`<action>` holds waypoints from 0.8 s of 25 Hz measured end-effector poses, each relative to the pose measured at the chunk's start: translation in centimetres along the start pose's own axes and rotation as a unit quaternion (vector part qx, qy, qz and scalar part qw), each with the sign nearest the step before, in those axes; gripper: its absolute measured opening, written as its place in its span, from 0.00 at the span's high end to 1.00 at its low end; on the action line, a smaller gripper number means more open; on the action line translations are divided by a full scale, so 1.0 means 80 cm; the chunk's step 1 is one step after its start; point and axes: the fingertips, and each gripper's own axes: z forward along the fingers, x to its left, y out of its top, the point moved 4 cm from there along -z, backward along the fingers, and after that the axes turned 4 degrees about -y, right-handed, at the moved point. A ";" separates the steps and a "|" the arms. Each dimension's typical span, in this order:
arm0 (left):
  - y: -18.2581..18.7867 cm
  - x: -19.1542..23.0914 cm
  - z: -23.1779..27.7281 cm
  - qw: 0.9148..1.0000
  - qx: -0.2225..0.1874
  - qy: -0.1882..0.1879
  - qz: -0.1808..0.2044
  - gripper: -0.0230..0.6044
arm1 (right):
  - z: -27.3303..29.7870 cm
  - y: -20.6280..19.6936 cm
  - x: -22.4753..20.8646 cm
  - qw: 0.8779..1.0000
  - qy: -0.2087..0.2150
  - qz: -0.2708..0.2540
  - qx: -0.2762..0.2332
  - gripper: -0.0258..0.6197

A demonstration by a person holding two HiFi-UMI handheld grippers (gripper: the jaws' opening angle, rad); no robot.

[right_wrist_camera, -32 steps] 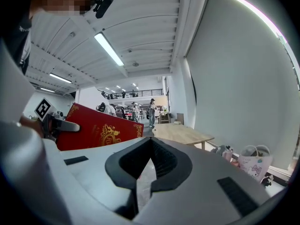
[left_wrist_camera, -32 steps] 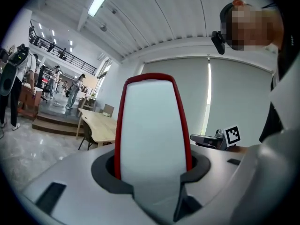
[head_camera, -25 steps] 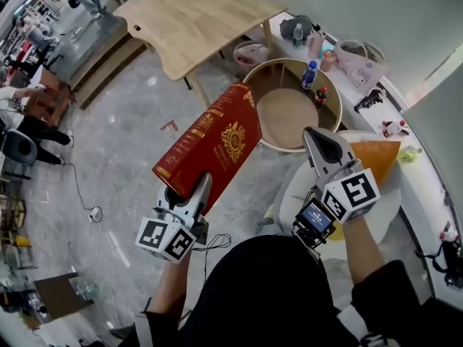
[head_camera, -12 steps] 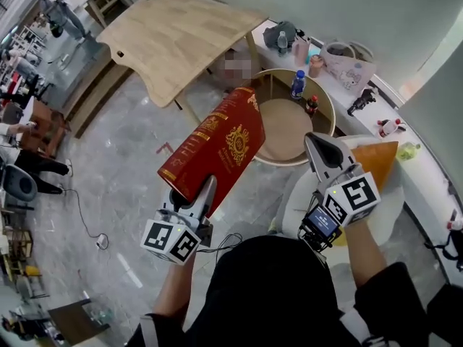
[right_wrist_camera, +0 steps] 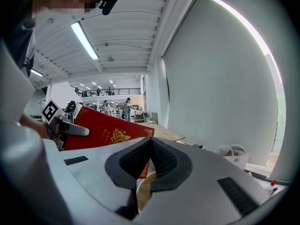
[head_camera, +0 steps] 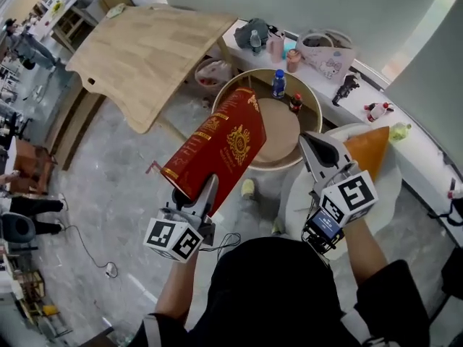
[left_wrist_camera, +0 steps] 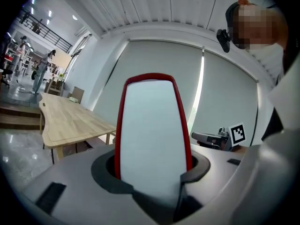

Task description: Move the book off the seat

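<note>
A thick red book (head_camera: 221,143) with gold print is up in the air, tilted, and my left gripper (head_camera: 202,188) is shut on its lower end. In the left gripper view the book's white page edge (left_wrist_camera: 152,125) stands upright between the jaws of the left gripper (left_wrist_camera: 152,167). My right gripper (head_camera: 312,144) is shut and empty, held over the white round seat (head_camera: 380,208), where an orange cushion (head_camera: 369,154) lies. The right gripper view has the right gripper (right_wrist_camera: 151,144) with its pads meeting, and the book (right_wrist_camera: 105,134) to its left.
A round wooden table (head_camera: 249,92) with a blue bottle (head_camera: 278,83) and a small dark bottle (head_camera: 295,103) stands just beyond the book. A long wooden table (head_camera: 145,49) is at the far left. A ledge (head_camera: 405,132) with bags and figurines runs along the wall.
Both grippers have swung together towards the wall side, the left one still carrying the book. The round table now lies closer behind the book, and the long table has slid to the left.
</note>
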 end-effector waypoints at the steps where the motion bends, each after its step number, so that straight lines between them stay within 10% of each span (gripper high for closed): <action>1: 0.001 0.009 0.013 1.000 0.006 -0.008 -0.001 0.57 | 0.009 0.001 -0.003 1.000 -0.007 -0.001 0.002 0.95; 20: -0.043 0.171 0.235 0.977 0.153 -0.143 -0.033 0.57 | 0.166 -0.044 -0.068 0.986 -0.145 0.064 0.060 0.95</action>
